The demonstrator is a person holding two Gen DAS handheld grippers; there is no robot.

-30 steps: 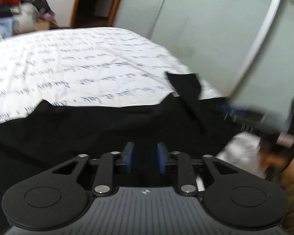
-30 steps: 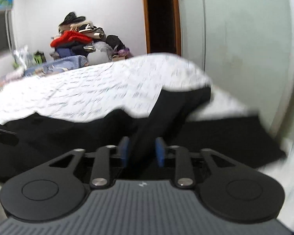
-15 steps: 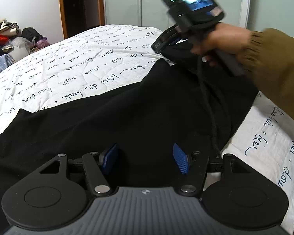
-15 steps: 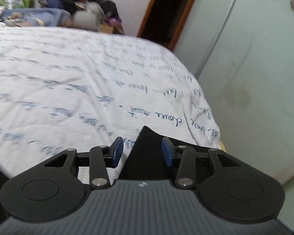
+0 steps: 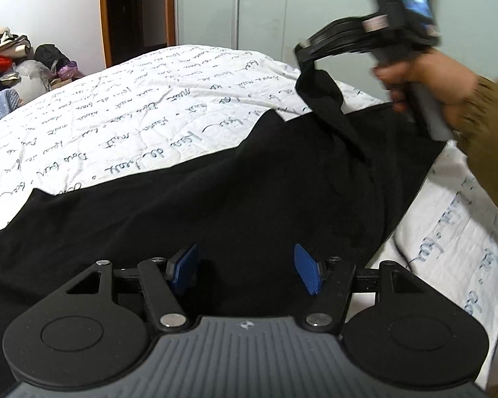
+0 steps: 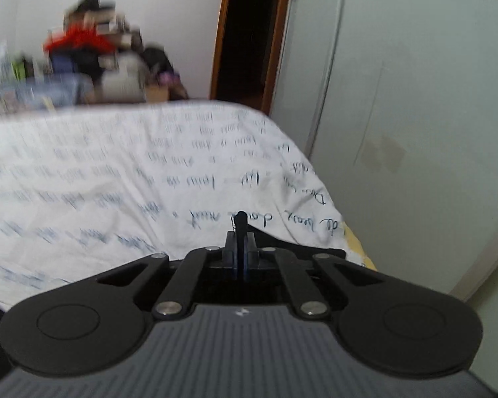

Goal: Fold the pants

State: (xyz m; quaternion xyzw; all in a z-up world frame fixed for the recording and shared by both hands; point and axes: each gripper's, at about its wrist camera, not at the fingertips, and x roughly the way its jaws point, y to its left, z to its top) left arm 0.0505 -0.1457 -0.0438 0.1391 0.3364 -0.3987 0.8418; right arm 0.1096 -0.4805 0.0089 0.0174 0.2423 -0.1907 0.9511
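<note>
Black pants (image 5: pixel 215 192) lie spread across the near side of a bed. My left gripper (image 5: pixel 245 273) is open, its blue pads just above the near part of the cloth, holding nothing. My right gripper (image 6: pixel 239 252) is shut on a corner of the pants (image 6: pixel 239 220). In the left wrist view the right gripper (image 5: pixel 307 54) is at the upper right, lifting that corner (image 5: pixel 318 86) off the bed, so the cloth hangs down in a taut fold.
The bed has a white quilt with blue handwriting (image 5: pixel 132 109). A pale green wardrobe (image 6: pixel 415 116) stands along its right side. A dark doorway (image 5: pixel 136 13) and a pile of clothes (image 5: pixel 6 59) are at the far end.
My left gripper opened and let go of the pants. My right gripper closed on the pants corner and raised it above the bed.
</note>
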